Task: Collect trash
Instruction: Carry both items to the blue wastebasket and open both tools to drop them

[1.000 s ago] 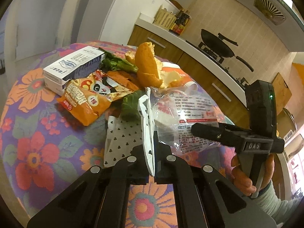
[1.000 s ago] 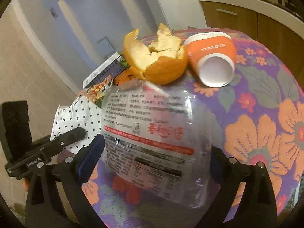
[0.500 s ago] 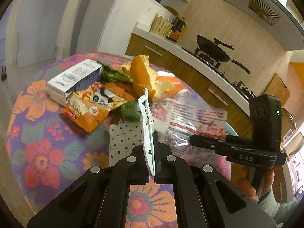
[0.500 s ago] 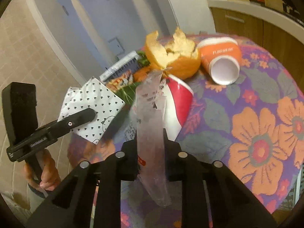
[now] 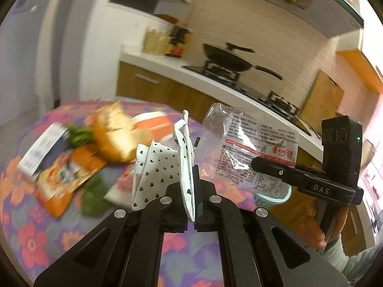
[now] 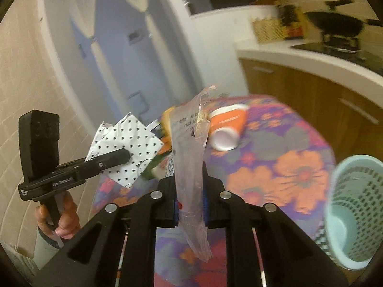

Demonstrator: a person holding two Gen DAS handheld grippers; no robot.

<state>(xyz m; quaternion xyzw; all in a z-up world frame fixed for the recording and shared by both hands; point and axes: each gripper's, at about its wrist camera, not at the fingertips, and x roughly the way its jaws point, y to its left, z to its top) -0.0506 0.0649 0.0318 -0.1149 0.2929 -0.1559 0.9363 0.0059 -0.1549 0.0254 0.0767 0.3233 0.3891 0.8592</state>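
Observation:
My left gripper (image 5: 191, 189) is shut on a white paper wrapper with black hearts (image 5: 158, 165), held above the table; it also shows in the right wrist view (image 6: 126, 148). My right gripper (image 6: 190, 191) is shut on a clear plastic bag with red print (image 6: 189, 148), lifted off the table; the bag also shows in the left wrist view (image 5: 253, 148). A light blue mesh bin (image 6: 354, 212) stands at the table's right edge. On the floral tablecloth (image 6: 287, 157) lie an orange peel (image 5: 115, 136), an orange paper cup (image 6: 227, 126), an orange snack bag (image 5: 59, 179), a white carton (image 5: 40, 148) and green leaves (image 5: 93, 191).
A kitchen counter (image 5: 215, 81) with a wok (image 5: 227, 57) on a stove runs behind the table. Wooden cabinets (image 6: 311, 100) stand below it. A doorway and white wall (image 6: 119, 59) are at the left.
Both grippers have risen off the table with their pieces. The right gripper closed on the plastic bag and lifted it; the blue bin has come into view.

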